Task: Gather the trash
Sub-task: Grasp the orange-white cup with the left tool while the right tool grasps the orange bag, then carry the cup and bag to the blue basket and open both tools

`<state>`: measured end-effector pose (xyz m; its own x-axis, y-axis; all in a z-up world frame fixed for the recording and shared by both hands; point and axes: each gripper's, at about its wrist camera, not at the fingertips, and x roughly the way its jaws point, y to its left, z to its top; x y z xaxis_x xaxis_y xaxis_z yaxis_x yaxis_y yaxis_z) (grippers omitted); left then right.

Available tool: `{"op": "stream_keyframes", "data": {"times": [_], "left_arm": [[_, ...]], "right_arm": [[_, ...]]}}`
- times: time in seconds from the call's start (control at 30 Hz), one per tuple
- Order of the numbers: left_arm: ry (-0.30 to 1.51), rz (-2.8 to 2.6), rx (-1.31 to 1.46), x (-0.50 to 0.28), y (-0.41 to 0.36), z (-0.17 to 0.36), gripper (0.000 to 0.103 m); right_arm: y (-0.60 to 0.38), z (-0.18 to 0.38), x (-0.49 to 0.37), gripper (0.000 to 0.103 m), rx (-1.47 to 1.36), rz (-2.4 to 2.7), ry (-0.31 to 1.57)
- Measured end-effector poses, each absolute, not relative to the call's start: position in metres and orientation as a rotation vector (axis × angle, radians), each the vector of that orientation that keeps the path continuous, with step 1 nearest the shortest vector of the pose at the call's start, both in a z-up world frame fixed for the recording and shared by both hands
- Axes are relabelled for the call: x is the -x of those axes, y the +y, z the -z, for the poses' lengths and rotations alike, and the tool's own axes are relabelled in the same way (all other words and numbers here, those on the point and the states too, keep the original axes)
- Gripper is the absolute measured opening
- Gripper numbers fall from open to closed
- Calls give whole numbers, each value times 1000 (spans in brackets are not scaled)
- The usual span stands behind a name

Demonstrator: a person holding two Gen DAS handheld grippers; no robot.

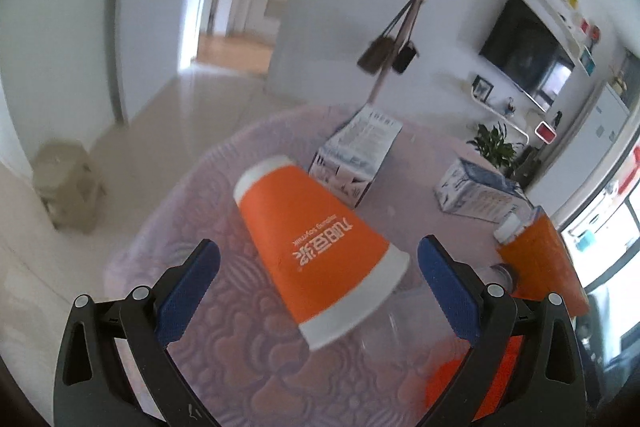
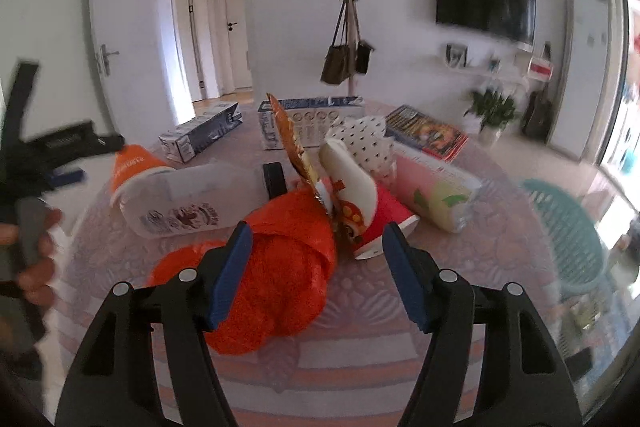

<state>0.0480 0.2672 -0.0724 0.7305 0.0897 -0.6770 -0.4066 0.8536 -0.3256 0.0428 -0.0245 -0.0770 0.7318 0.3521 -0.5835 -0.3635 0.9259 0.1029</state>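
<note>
An orange paper cup [image 1: 304, 227] with a white rim lies on its side on the patterned tablecloth [image 1: 240, 367]. My left gripper [image 1: 319, 245] is open, one finger on either side of the cup and clear of it. A clear plastic bottle [image 1: 396, 323] lies just behind the cup. In the right wrist view my right gripper [image 2: 317, 229] is open over a crumpled orange plastic bag [image 2: 276, 283], which lies mostly toward its left finger. Beyond the bag are a red cup [image 2: 388, 223], a gold snack wrapper [image 2: 292, 143] and the bottle [image 2: 192, 203].
Two blue-and-white cartons [image 2: 200, 137] [image 2: 308, 123], a spotted paper bag [image 2: 364, 139], a pink-and-green pack [image 2: 436, 195] and a magazine [image 2: 428, 131] lie farther back. A hand [image 2: 36, 267] holds the left gripper [image 2: 86, 159]. A teal chair [image 2: 568, 227] stands right; a stool [image 1: 66, 183] stands on the floor.
</note>
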Motion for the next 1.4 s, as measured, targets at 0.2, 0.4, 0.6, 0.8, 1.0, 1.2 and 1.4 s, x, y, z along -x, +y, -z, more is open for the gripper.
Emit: {"op": "stream_keyframes", "data": {"times": [0.2,0.4,0.6,0.8,1.0,1.2,1.4], "left_arm": [[772,-300,528,-55,275,93,91],[773,-250,647,-58,278,109,87],[753,-223,587,-59,261,100,65],[677,-217,510,-51,242,77,46],[587,-182,453,-38,223,46,43],[493,-126,381,-31,193,8,43],[429,-50,349,-34,160,-17,43]], "right_arm": [[-20,92,-64,75,14,-401,771],[-13,106,-71,75,44,-414,849],[-4,109,-63,45,86,-475,862],[-3,99,-38,28,132,-502,792],[-17,73,-27,26,100,-533,715],[-35,39,-19,26,67,-542,612],[-58,5,-21,26,30,-517,514]]}}
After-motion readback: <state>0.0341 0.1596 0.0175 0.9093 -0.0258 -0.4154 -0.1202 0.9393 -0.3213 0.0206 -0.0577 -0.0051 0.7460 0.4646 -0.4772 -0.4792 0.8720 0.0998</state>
